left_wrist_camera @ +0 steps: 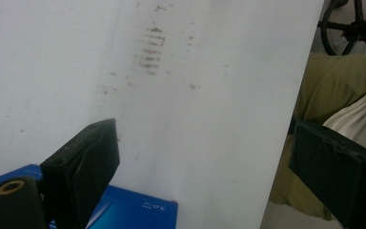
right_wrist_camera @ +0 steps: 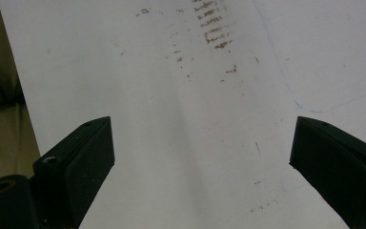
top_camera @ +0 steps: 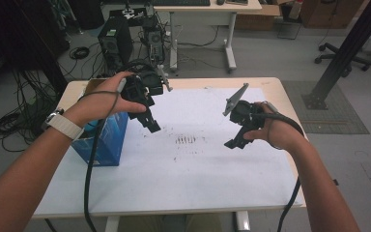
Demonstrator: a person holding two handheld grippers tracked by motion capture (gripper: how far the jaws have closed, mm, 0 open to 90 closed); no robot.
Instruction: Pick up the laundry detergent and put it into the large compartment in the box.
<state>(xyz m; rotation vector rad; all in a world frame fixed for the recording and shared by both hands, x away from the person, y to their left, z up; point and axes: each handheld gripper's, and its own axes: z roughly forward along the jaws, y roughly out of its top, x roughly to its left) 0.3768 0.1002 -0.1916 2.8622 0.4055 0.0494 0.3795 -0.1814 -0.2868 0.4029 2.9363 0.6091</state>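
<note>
Both grippers hover above the white desk [top_camera: 174, 179]; left gripper [top_camera: 150, 123], fingers spread, hangs beside the blue box [top_camera: 107, 140] at the desk's left edge; right gripper [top_camera: 235, 141], fingers spread, hangs near the right edge.

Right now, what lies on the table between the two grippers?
In the high view, between the left gripper and right gripper lies bare white sheet, marked by a dark smudge patch.
</note>
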